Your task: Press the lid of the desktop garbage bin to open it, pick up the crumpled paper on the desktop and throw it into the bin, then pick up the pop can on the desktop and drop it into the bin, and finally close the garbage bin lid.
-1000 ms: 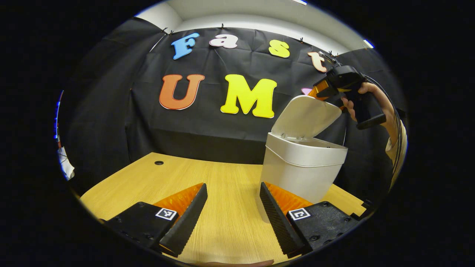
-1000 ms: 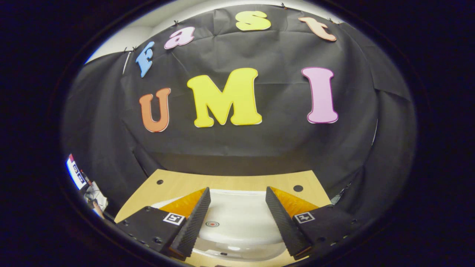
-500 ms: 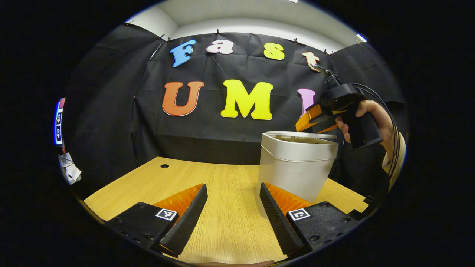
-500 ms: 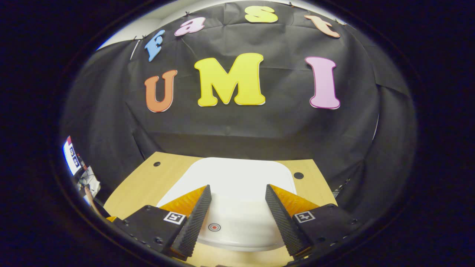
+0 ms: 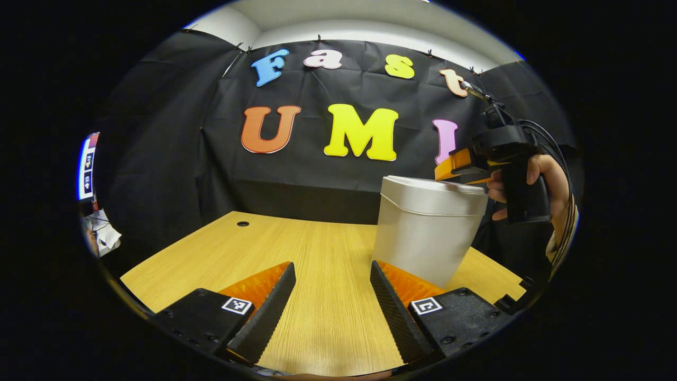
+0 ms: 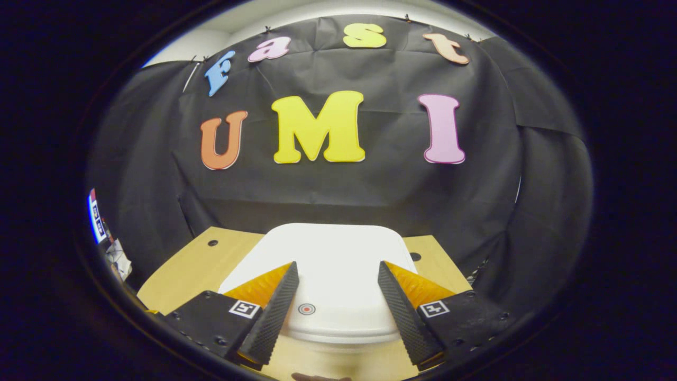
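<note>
Bin (image 5: 426,233) base hidden behind left gripper (image 5: 330,275) finger. Right gripper (image 5: 449,170) tips blurred at lid (image 6: 330,259); contact unclear. Bin body below lid hidden in right gripper view.

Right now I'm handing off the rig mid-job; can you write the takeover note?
Left gripper: jaws open, empty, low over the table beside the bin.
Right gripper: jaws open, empty, just above the lid, near its red dot.
Lid looks down flat on the bin.
Paper and can are not on the visible tabletop; whether they are inside can't be seen.
Left: confirm the lid is latched, then back both grippers off.
</note>
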Tool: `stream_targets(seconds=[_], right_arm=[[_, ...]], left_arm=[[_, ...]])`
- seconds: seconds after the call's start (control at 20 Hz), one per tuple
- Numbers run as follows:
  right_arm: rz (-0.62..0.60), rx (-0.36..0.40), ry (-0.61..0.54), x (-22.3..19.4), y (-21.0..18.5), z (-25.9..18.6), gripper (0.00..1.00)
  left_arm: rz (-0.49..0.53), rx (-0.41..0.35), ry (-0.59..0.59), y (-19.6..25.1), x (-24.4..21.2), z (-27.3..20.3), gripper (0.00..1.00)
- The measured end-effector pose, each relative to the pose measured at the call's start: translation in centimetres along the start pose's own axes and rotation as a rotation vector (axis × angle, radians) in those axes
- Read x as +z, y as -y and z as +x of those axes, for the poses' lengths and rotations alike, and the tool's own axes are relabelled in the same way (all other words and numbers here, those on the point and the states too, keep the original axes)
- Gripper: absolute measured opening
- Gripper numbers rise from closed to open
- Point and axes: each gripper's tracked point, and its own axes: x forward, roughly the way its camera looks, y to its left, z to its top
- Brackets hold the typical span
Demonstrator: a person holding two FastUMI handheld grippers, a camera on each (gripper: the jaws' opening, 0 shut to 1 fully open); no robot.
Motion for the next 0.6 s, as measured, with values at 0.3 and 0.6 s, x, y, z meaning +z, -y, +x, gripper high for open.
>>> stream_targets(seconds=[0.3, 0.6], right_arm=[[-0.025, -0.009, 0.122, -0.6, 0.2, -0.9, 0.95], [0.000, -0.023, 0.260, -1.4, 0.3, -0.7, 0.97]], left_arm=[[0.024, 0.010, 0.026, 0.8, 0.6, 0.3, 0.93], [0.048, 0.021, -0.020, 2.0, -0.9, 1.4, 0.93]])
